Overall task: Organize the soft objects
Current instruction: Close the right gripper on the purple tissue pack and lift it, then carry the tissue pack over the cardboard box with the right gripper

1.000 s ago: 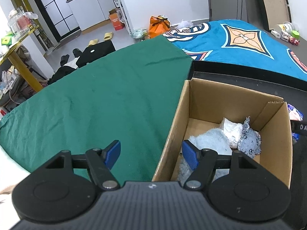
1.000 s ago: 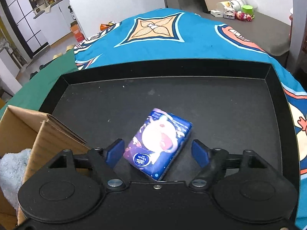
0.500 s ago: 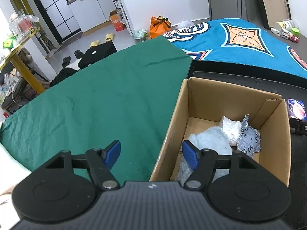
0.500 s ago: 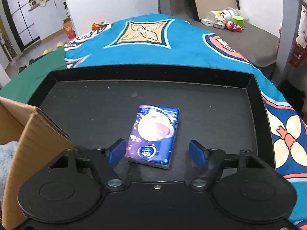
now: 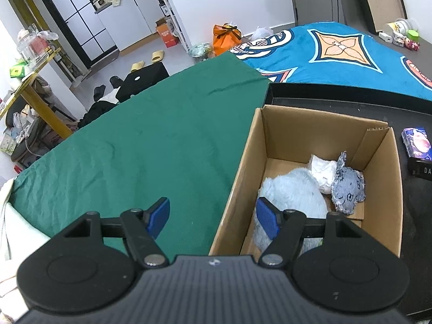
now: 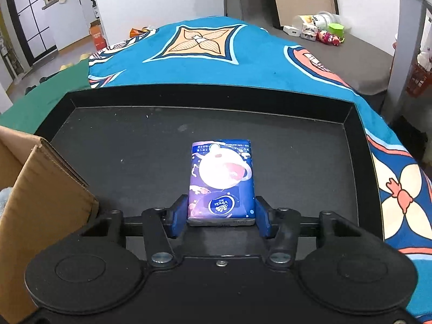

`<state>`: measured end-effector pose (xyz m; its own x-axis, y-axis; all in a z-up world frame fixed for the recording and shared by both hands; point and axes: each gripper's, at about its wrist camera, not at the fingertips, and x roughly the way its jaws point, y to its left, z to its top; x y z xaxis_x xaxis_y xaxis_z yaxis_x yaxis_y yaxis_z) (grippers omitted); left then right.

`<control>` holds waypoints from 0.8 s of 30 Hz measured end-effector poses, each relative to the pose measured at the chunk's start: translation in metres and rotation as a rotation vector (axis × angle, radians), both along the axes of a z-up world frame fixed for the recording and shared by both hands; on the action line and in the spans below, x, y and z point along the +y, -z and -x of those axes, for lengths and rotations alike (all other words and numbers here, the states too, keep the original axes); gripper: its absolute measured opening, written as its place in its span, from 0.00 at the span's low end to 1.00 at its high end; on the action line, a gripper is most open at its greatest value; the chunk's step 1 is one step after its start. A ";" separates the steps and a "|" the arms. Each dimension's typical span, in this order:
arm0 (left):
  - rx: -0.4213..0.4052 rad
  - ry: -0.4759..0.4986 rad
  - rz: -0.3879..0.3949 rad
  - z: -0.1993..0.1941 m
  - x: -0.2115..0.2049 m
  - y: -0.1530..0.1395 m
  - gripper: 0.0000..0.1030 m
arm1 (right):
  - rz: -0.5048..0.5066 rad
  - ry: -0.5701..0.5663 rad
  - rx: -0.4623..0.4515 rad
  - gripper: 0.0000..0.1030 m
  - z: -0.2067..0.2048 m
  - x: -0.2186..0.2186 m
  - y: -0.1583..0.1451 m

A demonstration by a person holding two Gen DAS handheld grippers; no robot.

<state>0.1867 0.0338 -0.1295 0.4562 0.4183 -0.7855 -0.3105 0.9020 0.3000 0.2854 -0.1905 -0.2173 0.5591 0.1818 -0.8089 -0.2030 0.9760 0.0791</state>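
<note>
A blue and purple tissue pack lies on the black tray, its near end between the blue pads of my right gripper. The jaws are closing and both pads touch the pack's sides. The same pack shows at the right edge of the left wrist view. A cardboard box on the tray's left side holds a pale blue plush, a white cloth and a grey fabric piece. My left gripper hangs open above the box's left wall, holding nothing.
A green cloth covers the surface left of the box, and a blue patterned blanket lies beyond the tray. The box's corner stands close to my right gripper's left side. Small toys and containers sit far back right.
The right gripper's jaws have narrowed from wide apart onto the tissue pack, which now lies straight between them instead of skewed. The left gripper has barely moved.
</note>
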 end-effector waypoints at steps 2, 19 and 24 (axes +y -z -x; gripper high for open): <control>0.002 -0.001 -0.005 0.001 -0.001 0.000 0.67 | -0.017 -0.001 0.003 0.49 0.002 -0.004 -0.002; 0.020 0.008 -0.043 0.014 -0.015 -0.008 0.67 | -0.150 0.010 -0.085 0.48 0.022 -0.030 -0.046; 0.021 0.003 -0.044 0.018 -0.014 -0.013 0.67 | -0.183 -0.004 -0.109 0.48 0.029 -0.032 -0.058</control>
